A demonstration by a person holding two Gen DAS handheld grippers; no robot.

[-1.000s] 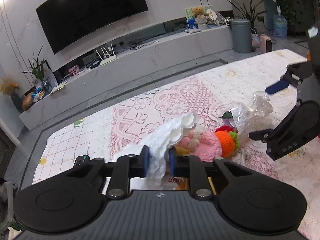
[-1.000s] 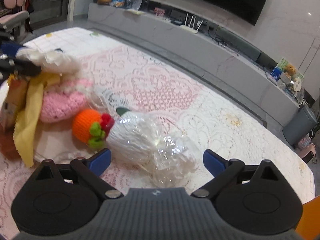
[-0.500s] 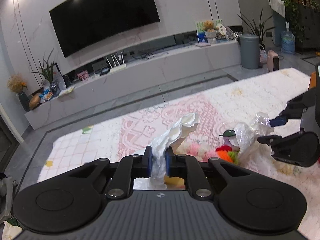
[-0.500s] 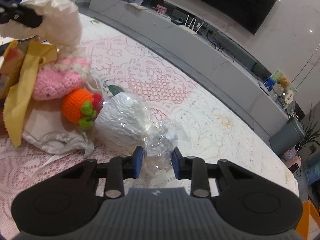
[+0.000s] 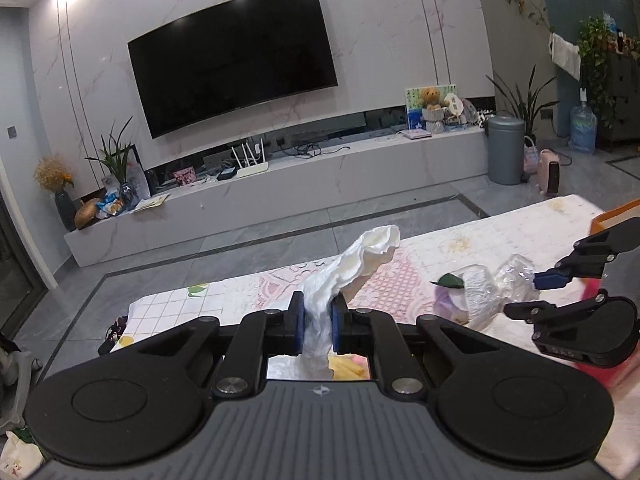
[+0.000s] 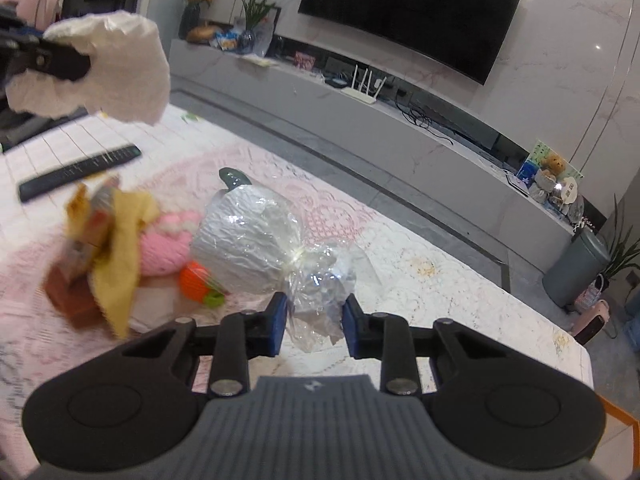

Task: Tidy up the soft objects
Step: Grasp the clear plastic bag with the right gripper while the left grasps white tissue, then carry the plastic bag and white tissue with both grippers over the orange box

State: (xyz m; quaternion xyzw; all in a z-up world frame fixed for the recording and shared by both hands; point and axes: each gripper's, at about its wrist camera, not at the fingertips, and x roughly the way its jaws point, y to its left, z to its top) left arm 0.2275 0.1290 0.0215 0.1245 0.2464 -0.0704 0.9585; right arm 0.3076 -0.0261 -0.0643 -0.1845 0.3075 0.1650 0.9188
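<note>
Your left gripper (image 5: pixel 316 326) is nearly closed, its blue pads pinching a white cloth (image 5: pixel 352 260). The cloth stands up out of the jaws and its free end curls over well above the bench (image 5: pixel 500 232); a short tail hangs below the pads. From the right wrist view the same cloth (image 6: pixel 116 64) shows as a crumpled white bundle at the upper left, clear of the bench.

Your right gripper (image 6: pixel 312 322) is closed partway on the crinkled clear tail of a plastic-wrapped bundle (image 6: pixel 248 248). The pads press the twisted plastic from both sides, just behind its tied neck. The white body of the bundle points away from you, with a dark green tip (image 6: pixel 234 178) at its far end. Whether the body rests on the bench or hangs just above it, the blur does not let you tell.

Beside the bundle, on the pink lace cover, lies a pile of soft things: a pink knitted toy (image 6: pixel 168 246), an orange knitted piece (image 6: pixel 196 280) touching the bundle's underside, and a yellow cloth (image 6: pixel 120 256) draped over a brown item (image 6: pixel 72 294). A black remote (image 6: pixel 80 170) lies farther off, near the bench's left edge.
</note>
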